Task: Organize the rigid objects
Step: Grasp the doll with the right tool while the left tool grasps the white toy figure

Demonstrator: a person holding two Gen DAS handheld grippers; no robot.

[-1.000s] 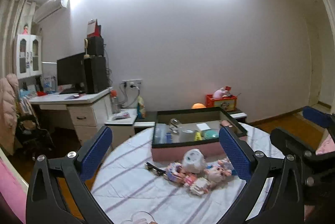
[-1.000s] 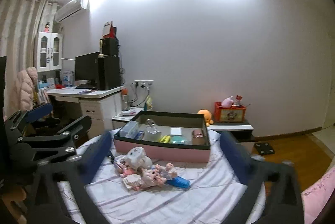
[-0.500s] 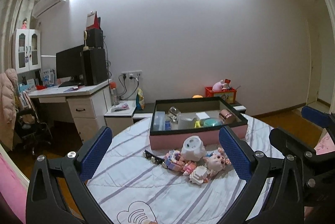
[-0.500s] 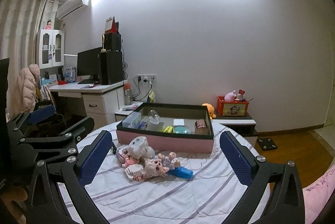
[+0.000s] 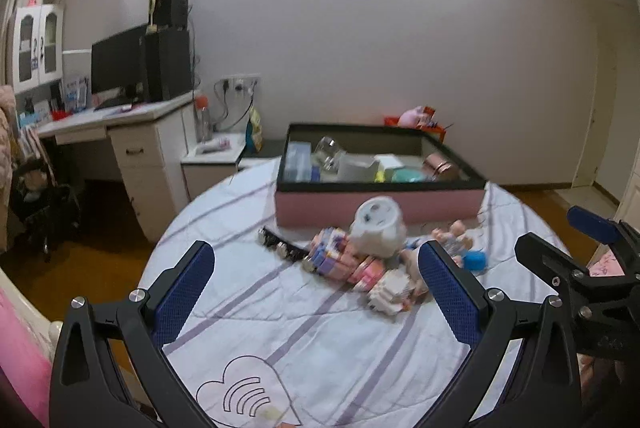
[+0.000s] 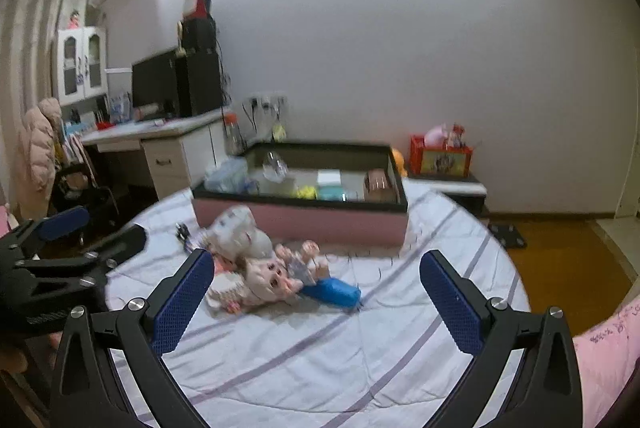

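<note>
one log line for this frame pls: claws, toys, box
left claw: open, empty | right claw: open, empty | toy pile: on round table, untouched | pink box: behind pile, partly filled | phase: approach

No readable words anywhere. Only a sign: heart outline with curved wave lines (image 5: 245,392) printed on the tablecloth (image 5: 280,324). Faint dark scribbles on pink fabric (image 6: 612,336), too blurred to read.

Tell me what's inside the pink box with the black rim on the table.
The pink box holds a clear glass jar, a white block, a copper tin, a teal lid and something yellow. Its near wall hides the floor and lower parts.
</note>
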